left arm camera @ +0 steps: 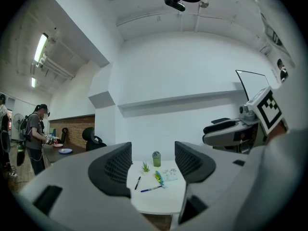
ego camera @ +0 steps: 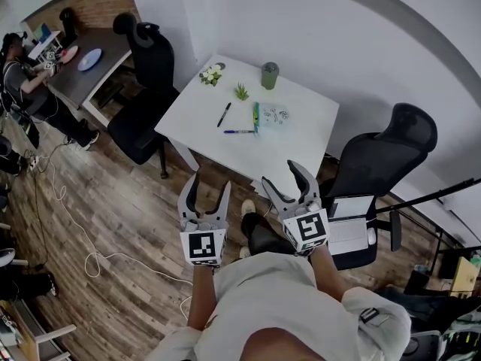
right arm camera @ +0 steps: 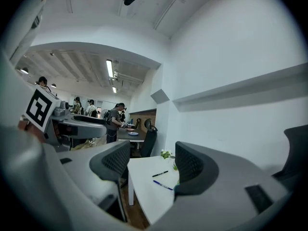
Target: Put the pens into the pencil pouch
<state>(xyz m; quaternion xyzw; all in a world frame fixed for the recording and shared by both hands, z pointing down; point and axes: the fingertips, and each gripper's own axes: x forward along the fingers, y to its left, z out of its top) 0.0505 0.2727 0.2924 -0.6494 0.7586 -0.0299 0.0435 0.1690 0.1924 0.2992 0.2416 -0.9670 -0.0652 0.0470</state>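
Observation:
On the white table (ego camera: 285,153) a black pen (ego camera: 224,114) and a blue pen (ego camera: 239,131) lie left of a pale patterned pencil pouch (ego camera: 275,116); a green strip (ego camera: 256,116) runs along the pouch's left edge. The left gripper view shows the black pen (left arm camera: 137,183), blue pen (left arm camera: 151,188) and pouch (left arm camera: 169,175) far off between its jaws. The right gripper view shows the black pen (right arm camera: 160,173) and blue pen (right arm camera: 162,185). My left gripper (ego camera: 210,186) and right gripper (ego camera: 284,175) hang open and empty over the floor, short of the table's near edge.
A green cup (ego camera: 270,75), a small plant (ego camera: 241,92) and white flowers (ego camera: 211,74) stand at the table's back. Black office chairs stand at the table's left (ego camera: 146,89) and right (ego camera: 383,164). A white cable (ego camera: 83,232) trails over the wooden floor. A person (ego camera: 26,89) works at another table, upper left.

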